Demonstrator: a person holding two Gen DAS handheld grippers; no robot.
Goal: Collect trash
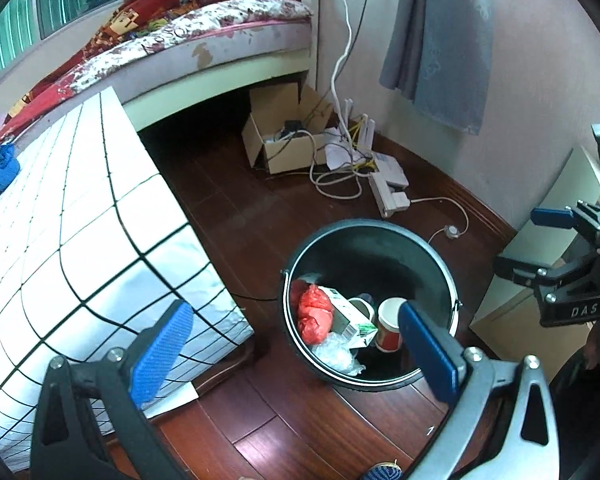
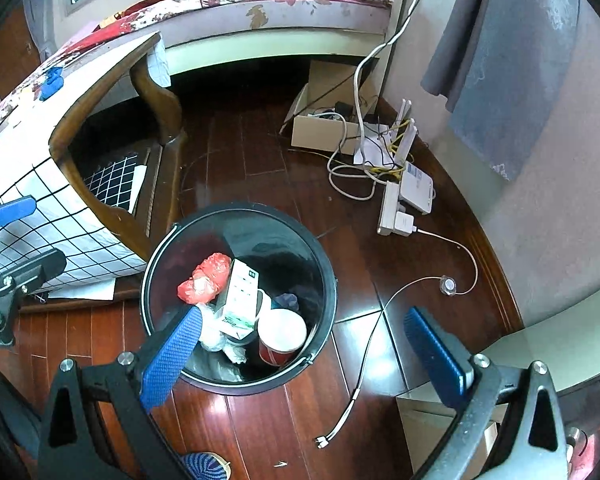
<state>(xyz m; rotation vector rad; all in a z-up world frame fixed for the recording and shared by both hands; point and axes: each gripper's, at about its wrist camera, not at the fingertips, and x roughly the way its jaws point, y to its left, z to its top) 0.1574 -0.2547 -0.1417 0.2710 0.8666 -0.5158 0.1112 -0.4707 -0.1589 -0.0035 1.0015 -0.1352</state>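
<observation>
A black trash bin [image 1: 370, 236] stands on the dark wood floor, also in the right wrist view [image 2: 236, 212]. It holds a crumpled red bag [image 1: 314, 314], a white-green carton [image 1: 350, 316], a red-white paper cup [image 1: 388, 324] and clear plastic [image 1: 338, 354]; the same bag [image 2: 206, 276], carton [image 2: 240, 294] and cup [image 2: 282, 338] show from the right. My left gripper [image 1: 296, 340] is open and empty, just above the bin's near left rim. My right gripper [image 2: 300, 344] is open and empty above the bin's near side.
A table with a white grid cloth [image 1: 80, 216] stands left of the bin. A bed [image 1: 220, 40] is behind it. A cardboard box [image 1: 284, 136], router, power strip [image 2: 396, 212] and loose cables [image 2: 380, 308] lie against the right wall. A pale cabinet [image 1: 540, 240] stands at right.
</observation>
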